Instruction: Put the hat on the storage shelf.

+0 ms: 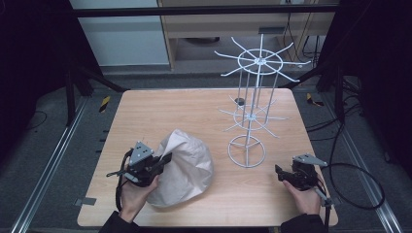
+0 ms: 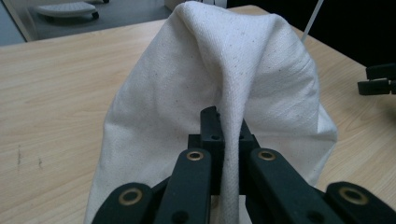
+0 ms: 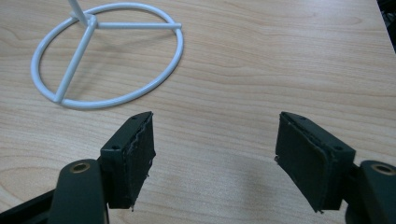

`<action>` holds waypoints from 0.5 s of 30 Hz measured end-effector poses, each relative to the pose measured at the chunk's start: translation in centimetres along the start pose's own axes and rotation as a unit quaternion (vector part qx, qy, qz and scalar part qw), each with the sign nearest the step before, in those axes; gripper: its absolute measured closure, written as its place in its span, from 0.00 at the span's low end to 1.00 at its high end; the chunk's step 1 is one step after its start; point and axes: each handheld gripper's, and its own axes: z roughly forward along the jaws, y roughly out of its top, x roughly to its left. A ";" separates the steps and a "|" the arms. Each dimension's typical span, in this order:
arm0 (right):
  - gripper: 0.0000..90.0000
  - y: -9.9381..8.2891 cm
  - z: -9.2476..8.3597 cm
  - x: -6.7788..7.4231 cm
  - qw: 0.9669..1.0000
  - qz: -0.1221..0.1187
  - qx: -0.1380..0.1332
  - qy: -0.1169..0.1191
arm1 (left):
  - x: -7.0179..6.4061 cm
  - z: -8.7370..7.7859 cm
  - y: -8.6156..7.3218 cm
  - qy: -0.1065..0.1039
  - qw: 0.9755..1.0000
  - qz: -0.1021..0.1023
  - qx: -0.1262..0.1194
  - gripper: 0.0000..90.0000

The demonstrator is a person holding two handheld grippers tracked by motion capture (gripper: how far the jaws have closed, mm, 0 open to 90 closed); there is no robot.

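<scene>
A cream cloth (image 1: 187,167) lies heaped on the wooden table (image 1: 194,111), towards its front left. My left gripper (image 1: 165,158) is shut on a fold of it at the heap's left side. In the left gripper view the pinched fold of the cloth (image 2: 229,93) rises between the two closed jaws of the left gripper (image 2: 229,140) and drapes away beyond them. My right gripper (image 1: 278,171) rests low near the table's front right, open, with nothing between its pads. In the right gripper view the right gripper (image 3: 215,144) stands wide apart over bare wood.
A white wire display stand (image 1: 250,104) with spoked arms stands right of centre, its ring base (image 3: 109,56) just ahead of my right gripper. Black frame bars and cables surround the table. The right gripper's black jaw tips (image 2: 378,80) appear far off in the left gripper view.
</scene>
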 end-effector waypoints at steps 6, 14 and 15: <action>0.31 0.0 0.0 -0.1 1.000 0.000 -0.003 0.001 | 0.2 -1.3 0.6 -0.002 1.000 -0.004 -0.026 0.99; 0.31 -0.1 0.0 -0.1 1.000 0.000 -0.006 0.001 | 0.3 -2.9 1.3 -0.003 0.998 -0.008 -0.058 0.99; 0.31 -0.1 0.0 -0.1 1.000 0.000 -0.007 0.001 | 0.4 -3.0 1.4 -0.003 0.998 -0.009 -0.061 0.99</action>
